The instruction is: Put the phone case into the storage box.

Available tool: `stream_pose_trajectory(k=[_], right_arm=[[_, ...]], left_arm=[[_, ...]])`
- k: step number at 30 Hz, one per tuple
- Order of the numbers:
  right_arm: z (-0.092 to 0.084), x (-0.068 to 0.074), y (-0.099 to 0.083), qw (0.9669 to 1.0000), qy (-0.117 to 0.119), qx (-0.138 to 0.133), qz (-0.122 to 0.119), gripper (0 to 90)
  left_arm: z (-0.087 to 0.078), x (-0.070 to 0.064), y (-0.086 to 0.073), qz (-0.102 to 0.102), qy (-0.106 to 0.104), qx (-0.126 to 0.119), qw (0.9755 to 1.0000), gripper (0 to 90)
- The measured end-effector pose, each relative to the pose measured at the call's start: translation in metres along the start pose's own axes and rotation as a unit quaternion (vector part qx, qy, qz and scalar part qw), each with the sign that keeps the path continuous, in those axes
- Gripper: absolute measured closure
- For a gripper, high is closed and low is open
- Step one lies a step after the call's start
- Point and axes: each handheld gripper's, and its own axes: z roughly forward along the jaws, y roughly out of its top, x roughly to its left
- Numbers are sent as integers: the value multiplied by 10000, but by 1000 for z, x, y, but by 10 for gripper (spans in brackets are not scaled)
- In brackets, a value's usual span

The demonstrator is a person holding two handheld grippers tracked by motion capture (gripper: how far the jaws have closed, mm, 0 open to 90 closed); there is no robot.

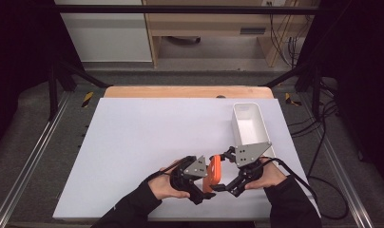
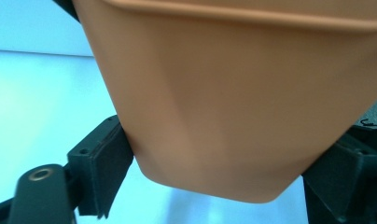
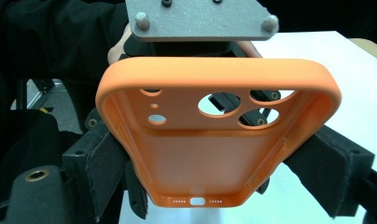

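Between your two grippers, near the table's (image 1: 133, 142) front edge, hangs the orange phone case (image 1: 214, 172); your right gripper (image 3: 210, 163) pinches its sides; your left gripper (image 2: 214, 158) clamps it too.

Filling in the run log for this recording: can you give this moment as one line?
item: orange phone case | left gripper: shut on case | right gripper: shut on case | case: held between both, above white table | white bin: empty

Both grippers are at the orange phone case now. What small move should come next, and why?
Probably the left gripper lets go: both grippers pinch the orange phone case above the table, and the right gripper can carry it to the empty white bin.
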Motion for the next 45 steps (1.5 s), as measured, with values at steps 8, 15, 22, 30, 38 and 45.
stream_pose_trajectory(k=[8, 15, 22, 30, 38, 45], right_arm=[[-7, -2, 3, 9999, -135, -96, 14, 165], [-16, -4, 6, 9994, -308, -160, 60, 163], [-26, -7, 10, 9980, -566, -204, 172, 163], [-38, -8, 15, 9954, -877, -273, 259, 163], [-51, -11, 20, 9904, -1253, -378, 443, 162], [-63, -13, 24, 9827, -1675, -507, 600, 162]], left_arm=[[-13, 5, -4, -186, 99, -223, 9995, 60], [-29, 12, -12, -510, 344, -449, 9971, 19], [-47, 18, -22, -774, 662, -606, 9929, 15], [-73, 27, -43, -1163, 1139, -919, 9824, 14], [-98, 35, -73, -1588, 1584, -1092, 9684, 14], [-117, 41, -98, -1872, 1853, -1237, 9567, 14]])
